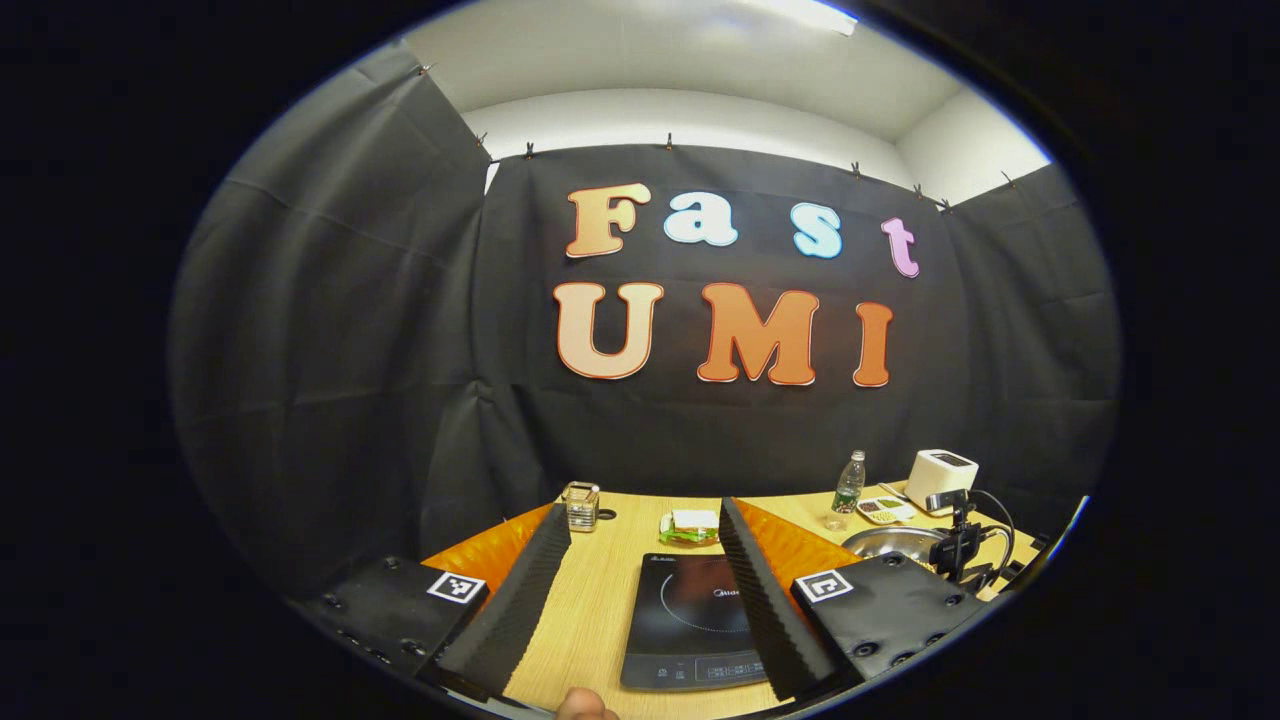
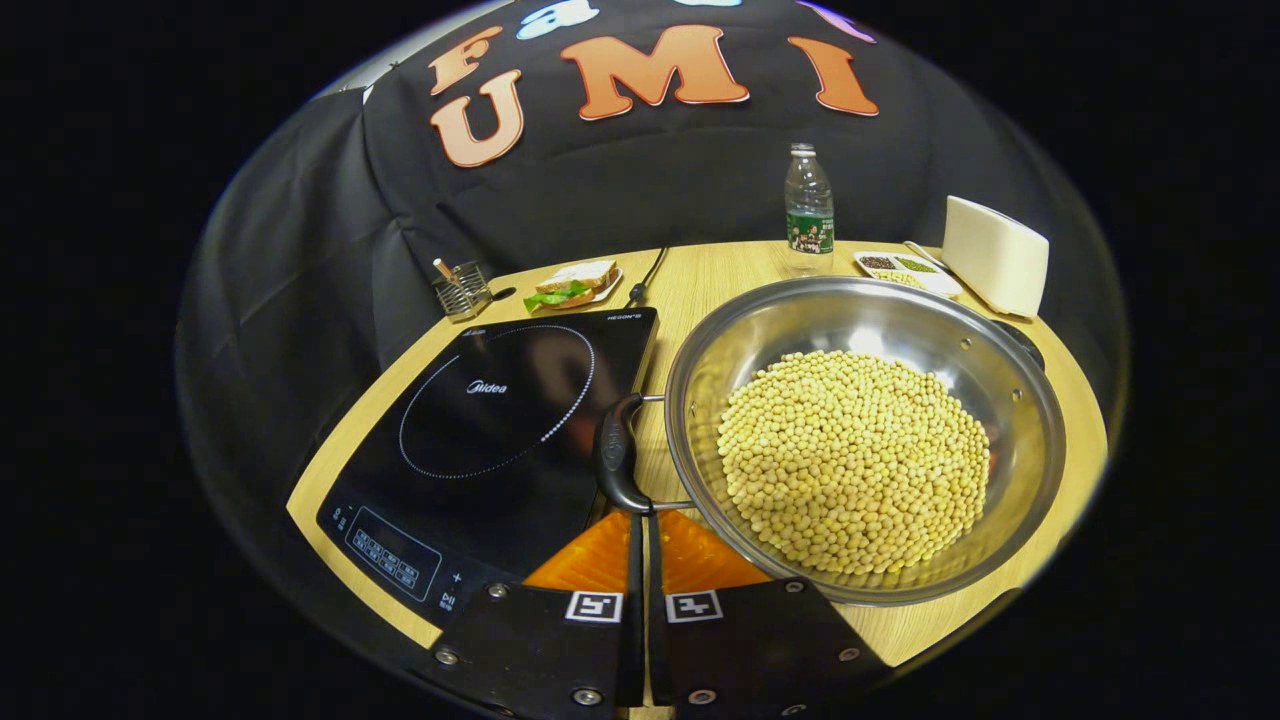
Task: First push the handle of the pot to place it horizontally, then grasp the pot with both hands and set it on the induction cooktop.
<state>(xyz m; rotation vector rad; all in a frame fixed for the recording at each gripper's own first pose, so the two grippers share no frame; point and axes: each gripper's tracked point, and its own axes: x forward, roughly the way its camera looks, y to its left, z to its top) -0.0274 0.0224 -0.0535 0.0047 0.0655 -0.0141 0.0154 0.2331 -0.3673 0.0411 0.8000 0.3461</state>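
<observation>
On the table, pot full of beans sits just right of the induction cooktop, w/ its black handle next to the cooktop edge. Right claw pressed together, tips right at the handle. Left claw spread wide, above the cooktop's near side.

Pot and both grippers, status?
Left gripper open above cooktop. Right gripper shut, tips at pot handle. Pot beside cooktop, full of beans. Path clear.
</observation>
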